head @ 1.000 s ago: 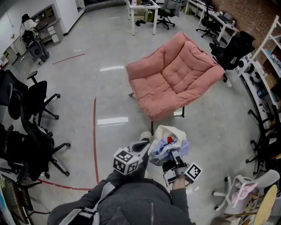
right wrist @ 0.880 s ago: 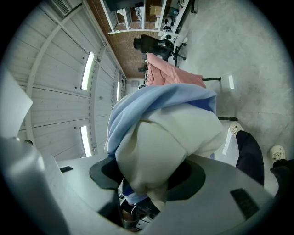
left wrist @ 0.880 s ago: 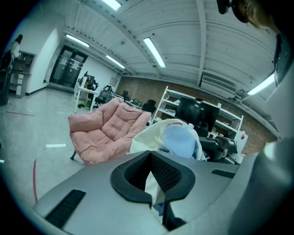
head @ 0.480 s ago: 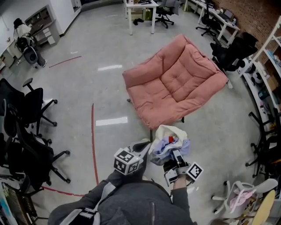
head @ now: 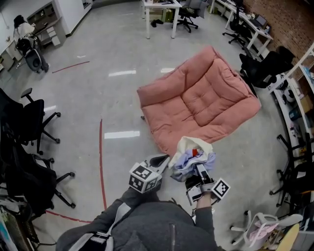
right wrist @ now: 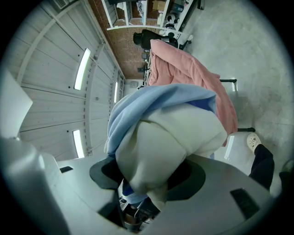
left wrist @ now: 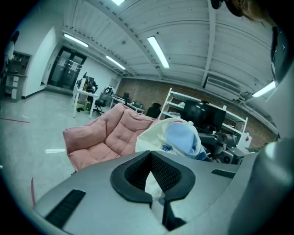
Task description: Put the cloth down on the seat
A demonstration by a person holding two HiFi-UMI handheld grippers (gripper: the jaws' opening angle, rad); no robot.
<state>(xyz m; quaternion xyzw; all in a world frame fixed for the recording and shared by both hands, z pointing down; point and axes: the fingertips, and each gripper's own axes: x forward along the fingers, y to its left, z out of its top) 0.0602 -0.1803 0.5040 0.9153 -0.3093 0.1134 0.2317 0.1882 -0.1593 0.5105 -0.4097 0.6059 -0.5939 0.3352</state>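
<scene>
A bundled cloth [head: 193, 156], cream and light blue with a spot of red, hangs between my two grippers just short of the front edge of the pink cushioned seat [head: 198, 100]. My right gripper [head: 198, 172] is shut on the bundle from below; the cloth [right wrist: 167, 137] bulges out of its jaws and hides most of them. My left gripper [head: 164, 160] is shut on a cream fold at the bundle's left side. In the left gripper view the cloth [left wrist: 177, 135] sits ahead of the left gripper [left wrist: 150, 178], with the seat [left wrist: 98, 135] behind it. The seat [right wrist: 193, 73] also shows past the bundle.
Black office chairs [head: 27, 122] stand along the left. A red line [head: 101, 162] runs down the floor. White tables [head: 159, 10] are at the back. More black chairs [head: 262, 63] and shelving line the right side, and a white chair [head: 260, 230] stands at the lower right.
Both grippers have carried the cloth forward together, and the pink seat now lies closer and lower in the head view. The hold on the bundle looks the same.
</scene>
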